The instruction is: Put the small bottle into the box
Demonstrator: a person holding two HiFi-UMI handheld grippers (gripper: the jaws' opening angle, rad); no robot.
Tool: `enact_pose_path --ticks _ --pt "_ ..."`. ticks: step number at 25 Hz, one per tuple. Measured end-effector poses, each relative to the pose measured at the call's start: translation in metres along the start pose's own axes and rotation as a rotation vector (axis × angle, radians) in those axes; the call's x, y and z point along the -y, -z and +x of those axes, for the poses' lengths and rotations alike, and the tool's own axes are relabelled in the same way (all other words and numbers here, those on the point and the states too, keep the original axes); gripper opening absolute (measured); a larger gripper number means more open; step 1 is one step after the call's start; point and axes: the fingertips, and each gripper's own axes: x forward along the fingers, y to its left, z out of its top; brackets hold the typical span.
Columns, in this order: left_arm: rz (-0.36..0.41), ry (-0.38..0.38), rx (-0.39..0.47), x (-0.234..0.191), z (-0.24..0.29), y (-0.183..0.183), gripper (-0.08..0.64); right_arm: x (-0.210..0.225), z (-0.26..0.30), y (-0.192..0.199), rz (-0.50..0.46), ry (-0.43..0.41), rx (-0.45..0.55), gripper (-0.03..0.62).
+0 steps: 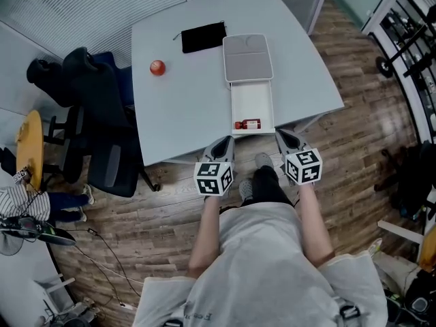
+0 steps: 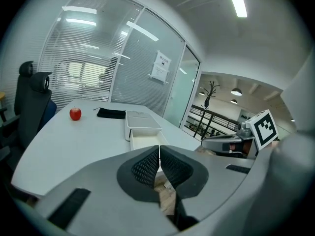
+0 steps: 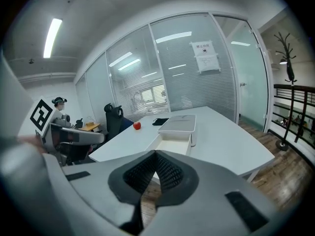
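Now the small bottle (image 1: 248, 124) lies in the box (image 1: 251, 99), beyond closed jaws.

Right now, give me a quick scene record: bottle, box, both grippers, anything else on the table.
small bottle: lying in the drawer, at the end nearest the person
box: white, on the table, drawer pulled out toward the person
left gripper: jaws together, empty, at the table's near edge
right gripper: jaws together, empty, at the table's near edge
other items: red apple, black pouch
table: light grey
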Motion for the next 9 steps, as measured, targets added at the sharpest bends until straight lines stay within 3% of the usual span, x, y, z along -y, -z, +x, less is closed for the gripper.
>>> enact_pose_path --ticks 9 --pt "-0.003 0.016 0.0 0.0031 0.0008 -0.0004 0.029 0.0002 -0.0059 0.0008 -0.009 0.02 0.004 0.017"
